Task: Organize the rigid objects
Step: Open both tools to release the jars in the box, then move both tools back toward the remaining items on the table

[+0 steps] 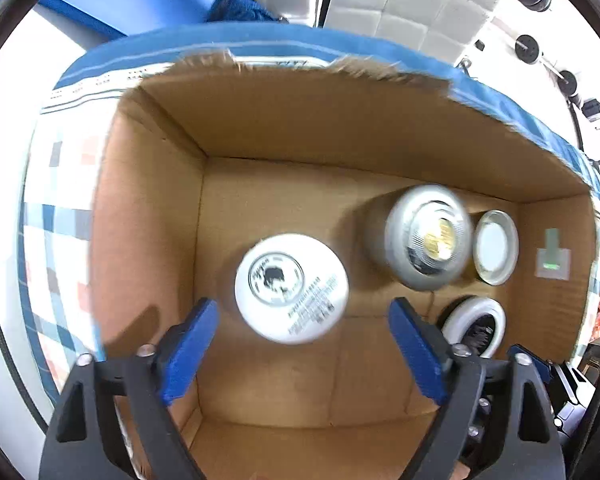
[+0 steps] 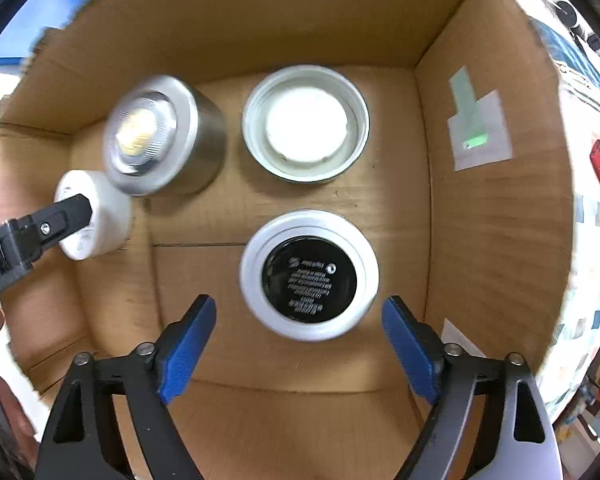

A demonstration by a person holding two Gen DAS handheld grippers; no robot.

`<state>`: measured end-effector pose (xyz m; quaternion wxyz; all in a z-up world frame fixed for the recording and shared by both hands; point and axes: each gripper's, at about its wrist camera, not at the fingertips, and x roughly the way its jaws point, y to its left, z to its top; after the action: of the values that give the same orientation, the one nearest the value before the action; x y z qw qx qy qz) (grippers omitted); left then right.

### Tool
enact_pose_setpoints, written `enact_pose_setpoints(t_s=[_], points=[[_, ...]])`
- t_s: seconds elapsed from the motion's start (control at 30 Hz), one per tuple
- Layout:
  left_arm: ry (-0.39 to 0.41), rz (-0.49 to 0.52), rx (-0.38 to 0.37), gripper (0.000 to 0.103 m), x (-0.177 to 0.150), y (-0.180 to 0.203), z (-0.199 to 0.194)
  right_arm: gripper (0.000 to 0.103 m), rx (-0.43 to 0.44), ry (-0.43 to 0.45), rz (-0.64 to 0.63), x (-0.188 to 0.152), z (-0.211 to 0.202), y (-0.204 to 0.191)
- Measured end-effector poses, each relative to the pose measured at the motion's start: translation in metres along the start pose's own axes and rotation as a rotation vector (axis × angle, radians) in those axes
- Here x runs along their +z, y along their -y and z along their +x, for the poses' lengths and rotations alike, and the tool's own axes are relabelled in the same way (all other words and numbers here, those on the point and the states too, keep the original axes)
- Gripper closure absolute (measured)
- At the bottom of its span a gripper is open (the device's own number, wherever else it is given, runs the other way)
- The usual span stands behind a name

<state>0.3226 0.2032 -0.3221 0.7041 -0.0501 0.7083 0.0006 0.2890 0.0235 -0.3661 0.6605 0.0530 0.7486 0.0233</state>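
Box (image 1: 340, 128): cardboard, four jars on floor
Left claw (image 1: 302, 342): open, white jar (image 1: 292, 288) at 12, untouched
Right claw (image 2: 298, 340): open, black-lid jar (image 2: 309, 275) at 12, untouched

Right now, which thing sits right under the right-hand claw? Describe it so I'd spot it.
Look inside the cardboard box. Below the open right gripper stands a white jar. Alone among its neighbours, it shows a glossy black disc with white print.

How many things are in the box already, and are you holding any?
Four are standing in the cardboard box: white jar, silver can, open white tub, black-topped jar. Left hand-held gripper and right hand-held gripper are open, holding nothing. Anything left outside isn't visible.
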Motion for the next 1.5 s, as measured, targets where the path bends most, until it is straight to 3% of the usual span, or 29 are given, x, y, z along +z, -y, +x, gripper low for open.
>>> enact_pose_setpoints(t_s=[0.07, 0.1, 0.33, 0.8, 1.1, 1.3, 1.5], points=[[0.021, 0.005, -0.005, 0.003, -0.007, 0.001, -0.013, 0.001, -0.003, 0.030, -0.008, -0.006, -0.014, 0.000], [0.030, 0.008, -0.004, 0.003, -0.010, 0.004, -0.020, 0.000, -0.004, 0.047, -0.016, -0.010, -0.021, 0.000], [0.114, 0.009, -0.005, 0.000, -0.043, 0.014, -0.063, 0.000, -0.010, 0.136, -0.036, -0.047, -0.059, -0.013], [0.272, 0.043, 0.029, 0.000, -0.114, 0.026, -0.148, 0.000, -0.012, 0.317, -0.101, -0.115, -0.152, 0.003], [0.308, 0.061, 0.035, 0.000, -0.148, 0.046, -0.177, 0.000, 0.025, 0.357, -0.133, -0.147, -0.189, 0.014], [0.328, 0.094, 0.011, 0.000, -0.154, 0.081, -0.189, 0.000, 0.056, 0.368, -0.100, -0.154, -0.201, 0.045], [0.349, 0.198, -0.036, 0.000, -0.144, 0.153, -0.191, 0.000, 0.038, 0.377, 0.010, -0.152, -0.213, 0.122]])
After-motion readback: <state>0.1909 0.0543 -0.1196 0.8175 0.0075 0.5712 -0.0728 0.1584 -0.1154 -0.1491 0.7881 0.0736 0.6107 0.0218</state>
